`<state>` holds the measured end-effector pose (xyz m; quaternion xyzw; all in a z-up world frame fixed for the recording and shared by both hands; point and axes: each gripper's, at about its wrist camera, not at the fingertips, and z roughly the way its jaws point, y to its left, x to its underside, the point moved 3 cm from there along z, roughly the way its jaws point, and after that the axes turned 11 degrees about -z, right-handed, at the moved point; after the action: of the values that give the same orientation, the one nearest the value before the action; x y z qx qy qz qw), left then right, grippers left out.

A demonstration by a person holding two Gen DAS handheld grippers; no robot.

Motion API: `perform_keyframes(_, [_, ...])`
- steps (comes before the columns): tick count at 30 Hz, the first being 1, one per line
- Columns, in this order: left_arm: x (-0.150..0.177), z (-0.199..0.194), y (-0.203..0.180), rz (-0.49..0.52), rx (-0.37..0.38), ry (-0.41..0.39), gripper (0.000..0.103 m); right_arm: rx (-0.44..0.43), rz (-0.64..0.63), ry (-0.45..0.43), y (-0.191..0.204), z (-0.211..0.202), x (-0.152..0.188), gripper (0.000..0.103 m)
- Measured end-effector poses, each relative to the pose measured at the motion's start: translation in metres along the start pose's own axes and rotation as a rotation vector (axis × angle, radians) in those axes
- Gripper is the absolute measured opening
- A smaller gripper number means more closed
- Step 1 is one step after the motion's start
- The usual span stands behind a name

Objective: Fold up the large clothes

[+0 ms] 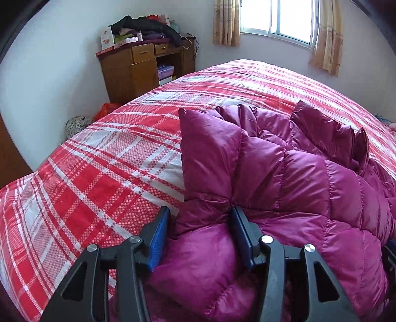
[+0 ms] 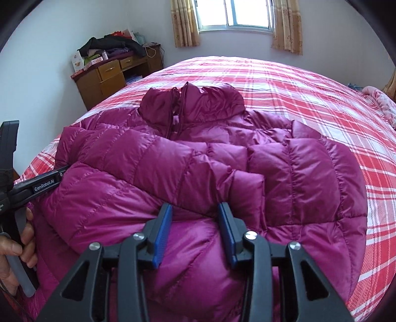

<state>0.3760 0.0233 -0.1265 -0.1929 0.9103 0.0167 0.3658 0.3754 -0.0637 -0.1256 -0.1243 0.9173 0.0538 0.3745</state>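
Near hem of magenta puffer jacket (image 2: 198,158) lay bunched between both claws: left claw (image 1: 199,218) half-open, right claw (image 2: 195,213) narrower; grip uncertain. Sleeves seemed folded in; next, lift hem toward far collar (image 2: 198,101), on bed (image 2: 321,99).

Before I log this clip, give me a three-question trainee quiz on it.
1. True or false: the magenta puffer jacket lies on the plaid bedspread.
2. What hangs beside the window? A) blinds B) curtains C) nothing
3. In the right wrist view, the jacket's collar points toward the ____.

Key: 1 true. 2 B, curtains. 3 window, away from the right gripper, which has jacket fabric between its fingers.
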Motion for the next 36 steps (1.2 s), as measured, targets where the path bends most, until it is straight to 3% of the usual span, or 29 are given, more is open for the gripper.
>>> perform_keyframes(4, [-0.005,-0.015,0.01,-0.065,0.05,0.022,0.054,-0.079,0.025,-0.003,-0.004,-0.016,-0.012,0.053])
perform_keyframes(5, [-0.01,-0.027,0.013,-0.09,0.081,-0.004,0.054,-0.103,0.045,-0.026,-0.009,-0.025,-0.02,0.054])
perform_keyframes(7, [-0.022,-0.046,0.01,-0.098,0.11,-0.079,0.054,-0.106,0.072,-0.068,-0.021,-0.039,-0.04,0.071])
perform_keyframes(8, [-0.027,-0.053,0.006,-0.09,0.116,-0.108,0.056,-0.091,0.089,-0.077,-0.029,-0.044,-0.053,0.086])
perform_keyframes(9, [-0.035,-0.059,-0.003,-0.07,0.126,-0.136,0.057,-0.091,0.111,-0.082,-0.039,-0.045,-0.069,0.09])
perform_keyframes(11, [-0.045,-0.058,-0.019,-0.038,0.134,-0.164,0.065,-0.113,0.164,-0.07,-0.057,-0.038,-0.098,0.09])
perform_keyframes(14, [-0.048,-0.041,-0.032,-0.043,0.085,-0.188,0.065,-0.095,0.234,0.019,-0.078,-0.009,-0.13,0.09])
perform_keyframes(19, [-0.02,-0.007,-0.025,-0.119,0.055,-0.133,0.065,-0.194,0.451,0.156,-0.099,0.054,-0.154,0.09])
perform_keyframes(22, [-0.019,-0.014,-0.023,-0.142,0.093,-0.164,0.065,-0.161,0.448,0.195,-0.096,0.083,-0.17,0.09])
perform_keyframes(28, [-0.02,-0.004,-0.021,-0.162,0.109,-0.114,0.065,-0.076,0.412,0.353,-0.083,0.125,-0.166,0.09])
perform_keyframes(31, [-0.02,-0.002,-0.02,-0.176,0.117,-0.102,0.065,-0.045,0.389,0.388,-0.084,0.128,-0.155,0.074])
perform_keyframes(33, [-0.02,-0.002,-0.02,-0.177,0.118,-0.102,0.065,-0.035,0.363,0.38,-0.087,0.119,-0.152,0.038])
perform_keyframes(35, [-0.02,-0.002,-0.02,-0.176,0.118,-0.101,0.065,-0.053,0.35,0.374,-0.091,0.107,-0.15,0.021])
perform_keyframes(36, [-0.02,-0.002,-0.02,-0.176,0.117,-0.1,0.065,-0.051,0.34,0.37,-0.093,0.1,-0.148,0.02])
